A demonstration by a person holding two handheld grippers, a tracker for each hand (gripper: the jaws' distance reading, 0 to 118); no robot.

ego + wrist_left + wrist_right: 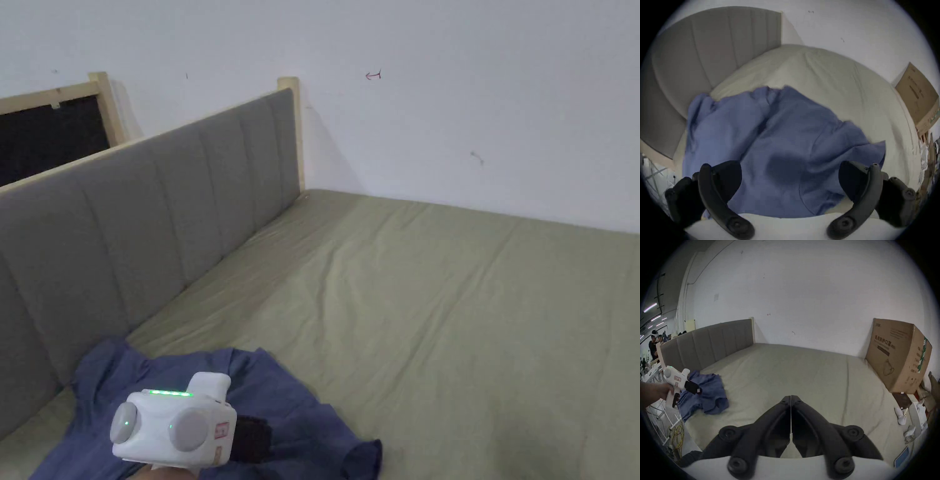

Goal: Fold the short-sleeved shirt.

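Observation:
A blue short-sleeved shirt [294,412] lies crumpled on the olive-green bed sheet [450,300], close to the grey headboard. My left gripper [250,440], white with black jaws, hovers just above the shirt [786,138] with its jaws spread wide and nothing between them [790,175]. In the right gripper view the same shirt [708,392] sits at the left with the left gripper [695,390] over it. My right gripper [791,398] is shut with its jaws pressed together on nothing, held above bare sheet well to the right of the shirt.
The padded grey headboard [144,212] runs along the bed's left side, a white wall [469,106] behind it. A large cardboard box [899,356] stands at the bed's far right edge. White items [901,417] and cables [677,434] lie off the bed's sides. People stand far left [653,344].

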